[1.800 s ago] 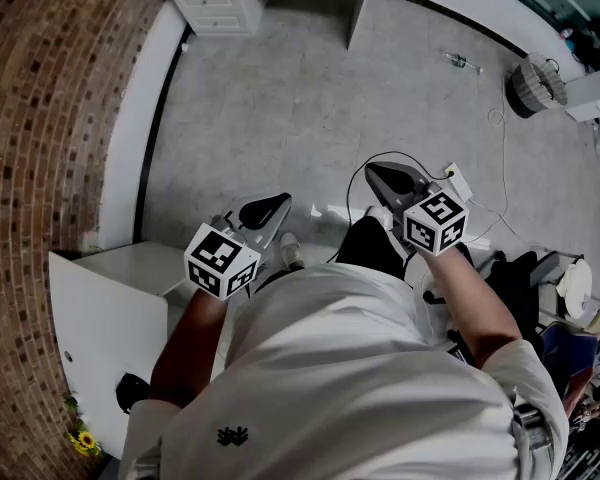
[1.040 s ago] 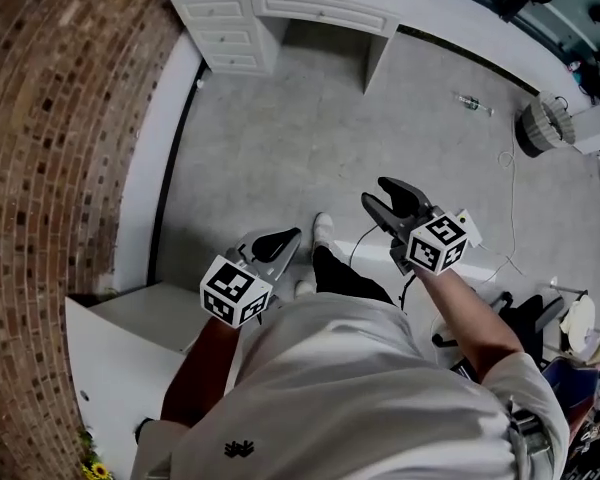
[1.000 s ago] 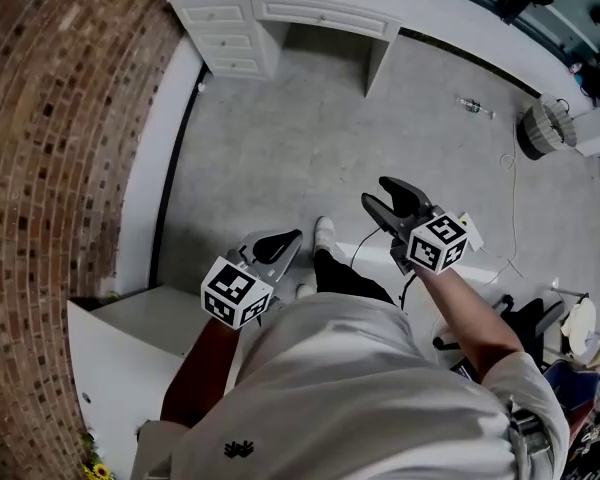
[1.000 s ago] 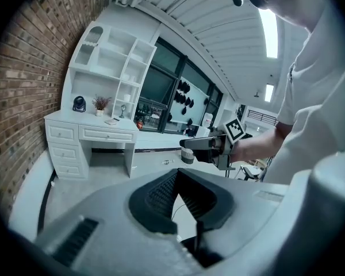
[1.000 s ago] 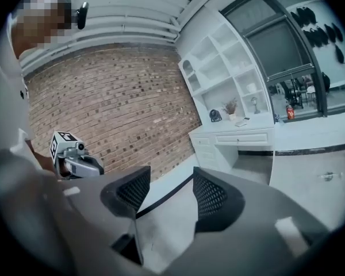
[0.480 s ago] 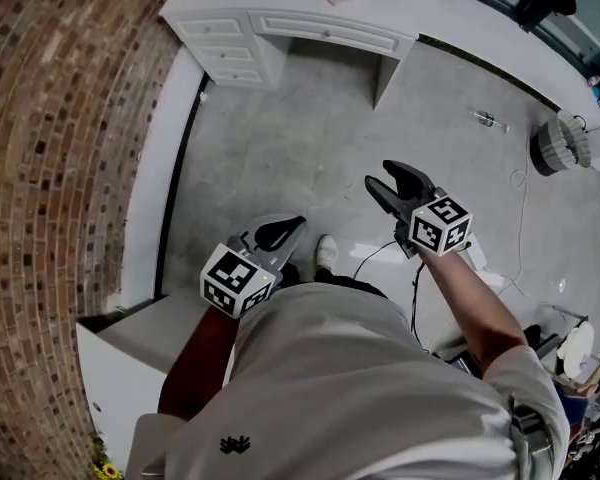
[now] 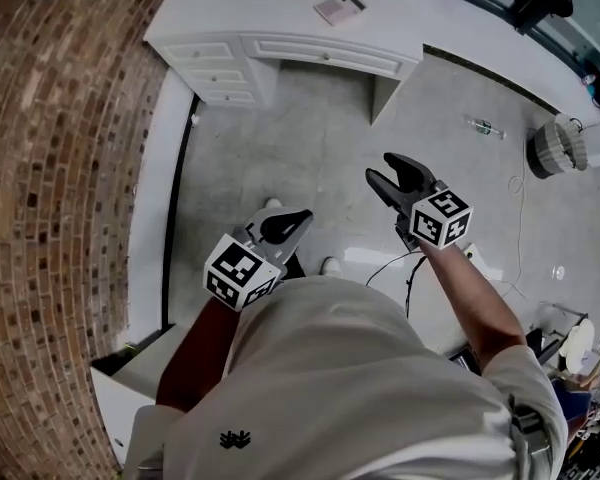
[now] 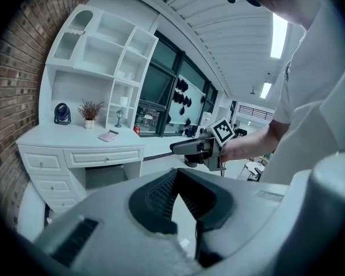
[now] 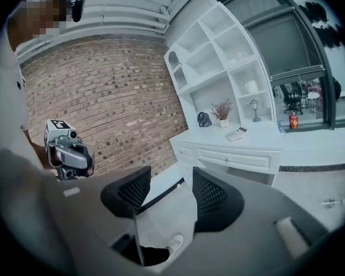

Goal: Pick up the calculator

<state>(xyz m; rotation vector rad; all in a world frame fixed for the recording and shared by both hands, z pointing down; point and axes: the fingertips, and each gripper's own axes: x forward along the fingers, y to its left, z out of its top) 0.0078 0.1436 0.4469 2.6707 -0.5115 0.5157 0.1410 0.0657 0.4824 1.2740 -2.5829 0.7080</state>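
The calculator (image 7: 338, 7) is a flat pinkish slab with a dark end. It lies on the white desk (image 7: 280, 48) at the far side of the room, well ahead of both grippers. It also shows in the left gripper view as the calculator (image 8: 108, 135) and in the right gripper view as the calculator (image 9: 237, 134), small and distant. My left gripper (image 7: 285, 223) hangs over the grey floor with its tips together and nothing between them. My right gripper (image 7: 393, 173) is held a little further forward, its jaws spread and empty.
A brick wall (image 7: 50, 168) runs along the left. The desk has drawers at its left and a knee gap. A shelf unit (image 8: 98, 56), a small fan (image 8: 61, 112) and a dried plant (image 8: 89, 110) stand on it. A round basket (image 7: 552, 146), cables and a white cabinet (image 7: 130, 388) are on the floor.
The person has walked towards the desk, so it and the calculator have come into view at the top. Both grippers are carried forward. Their jaws have not changed.
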